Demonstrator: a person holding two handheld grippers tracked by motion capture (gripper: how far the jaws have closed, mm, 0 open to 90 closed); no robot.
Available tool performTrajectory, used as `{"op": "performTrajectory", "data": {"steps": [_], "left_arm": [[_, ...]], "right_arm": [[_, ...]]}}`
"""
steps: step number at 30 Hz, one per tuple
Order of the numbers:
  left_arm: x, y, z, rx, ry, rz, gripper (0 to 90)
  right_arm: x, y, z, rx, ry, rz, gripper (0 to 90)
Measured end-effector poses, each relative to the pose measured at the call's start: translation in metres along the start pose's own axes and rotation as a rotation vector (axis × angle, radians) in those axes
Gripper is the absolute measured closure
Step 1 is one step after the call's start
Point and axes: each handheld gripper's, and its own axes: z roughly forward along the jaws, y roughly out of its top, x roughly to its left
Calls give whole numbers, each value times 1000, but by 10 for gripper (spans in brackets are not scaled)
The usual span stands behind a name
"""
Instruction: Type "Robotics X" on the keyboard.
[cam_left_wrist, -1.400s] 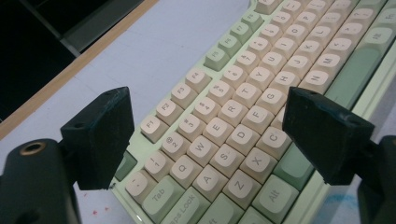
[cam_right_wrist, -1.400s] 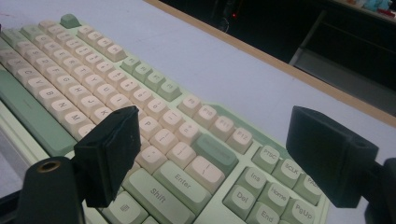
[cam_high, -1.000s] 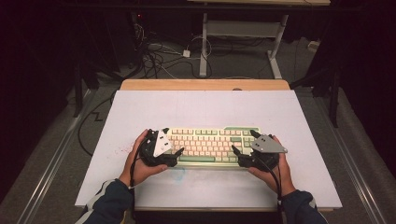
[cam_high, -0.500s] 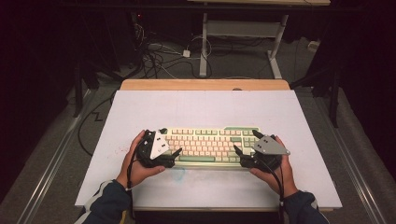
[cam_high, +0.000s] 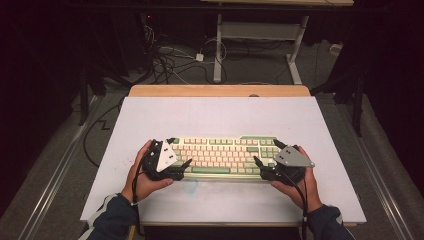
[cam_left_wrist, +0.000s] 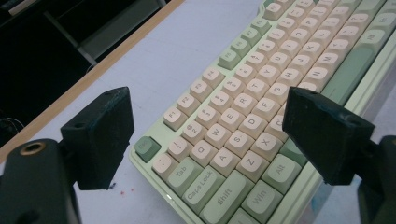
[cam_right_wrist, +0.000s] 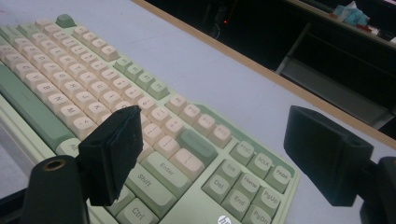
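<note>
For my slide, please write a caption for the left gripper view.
Open left tool straddling the left end of a green-and-cream keyboard on a white table.

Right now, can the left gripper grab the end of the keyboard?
Probably yes. The left gripper has its jaws wide open, one on either side of the keyboard at its Esc-key end, and nothing lies between them and its edges.

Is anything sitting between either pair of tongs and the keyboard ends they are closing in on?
Nothing visible. The left tongs straddle the keyboard at its left end, the right tongs its right end, both open, with only bare table around.
</note>
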Motion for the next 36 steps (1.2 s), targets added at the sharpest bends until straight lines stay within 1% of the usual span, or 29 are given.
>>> {"op": "performTrajectory", "data": {"steps": [1,3,4,6,8,10,18,19,25,36], "left_arm": [[0,0,-1,-2,-2,-4,156],[1,1,-2,-3,1,4,156],[1,1,-3,-5,-1,-3,156],[2,1,-4,-5,2,2,156],[3,1,-6,-8,3,-4,156],[5,1,-7,-7,10,2,156],[10,3,-15,-17,21,-11,156],[11,2,-16,-15,24,-6,156],[17,3,-23,-24,39,-20,156],[27,1,-36,-27,67,-29,156]], "right_arm": [[-1,0,-1,-4,0,2,203],[-2,0,-2,-4,2,0,203],[-2,0,-3,-4,-1,0,203],[-3,0,-4,-4,-1,-1,203],[-4,0,-6,-5,-5,-3,203],[-6,-1,-7,-6,-7,-2,203],[-12,-2,-15,-9,-23,6,203],[-13,-2,-15,-11,-24,4,203],[-17,-4,-20,-10,-32,5,203],[-25,-9,-29,-7,-52,17,203]]}}
